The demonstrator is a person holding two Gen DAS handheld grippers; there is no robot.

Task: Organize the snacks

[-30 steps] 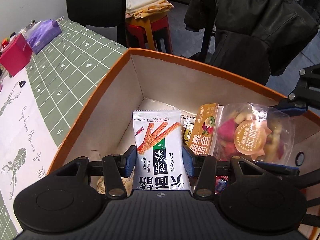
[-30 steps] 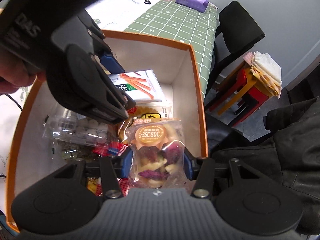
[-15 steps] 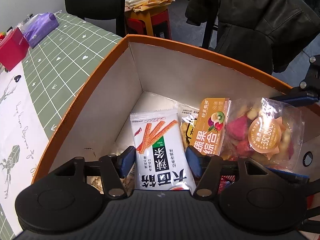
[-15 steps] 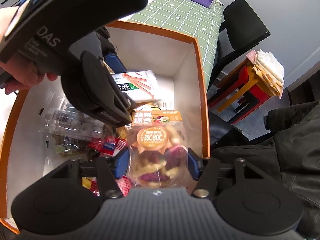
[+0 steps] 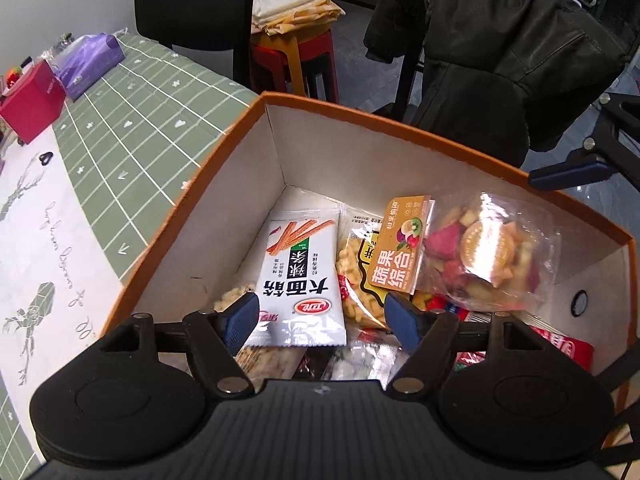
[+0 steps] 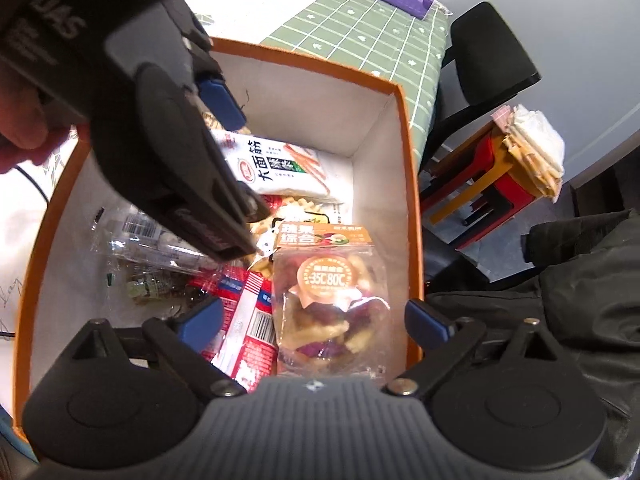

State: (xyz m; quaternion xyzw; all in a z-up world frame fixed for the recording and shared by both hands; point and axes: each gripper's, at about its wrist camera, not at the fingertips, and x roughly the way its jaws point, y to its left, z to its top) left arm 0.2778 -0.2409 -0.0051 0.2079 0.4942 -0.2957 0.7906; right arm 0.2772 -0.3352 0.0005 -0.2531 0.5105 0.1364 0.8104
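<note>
Orange-rimmed and white inside, the cardboard box (image 5: 400,128) is seen standing on a table covered by a green gridded cloth (image 5: 132,120), with several snack packs lying loose on its floor. The left gripper (image 5: 322,322) is held over the box with its jaws spread wide, having just been opening; the white spicy-strip packet (image 5: 304,276) lies between the blue pads (image 5: 240,316) but is not pressed by them. The right gripper (image 6: 314,320) is likewise spread wide after just opening, and the clear bag of dried fruit and vegetable chips (image 6: 328,296) is seen between its pads, untouched, lying against the box wall nearest the dark jacket (image 6: 560,280). Between the two packs a yellow pack of puffed snacks (image 5: 356,276) is partly covered, and red-and-white wrappers (image 6: 248,320) and clear wrapped items (image 6: 152,240) are seen further along the floor. A red box (image 5: 32,100) and a purple pack (image 5: 88,60) are set well apart at the far end of the table, beside a black chair (image 5: 192,4)
</note>
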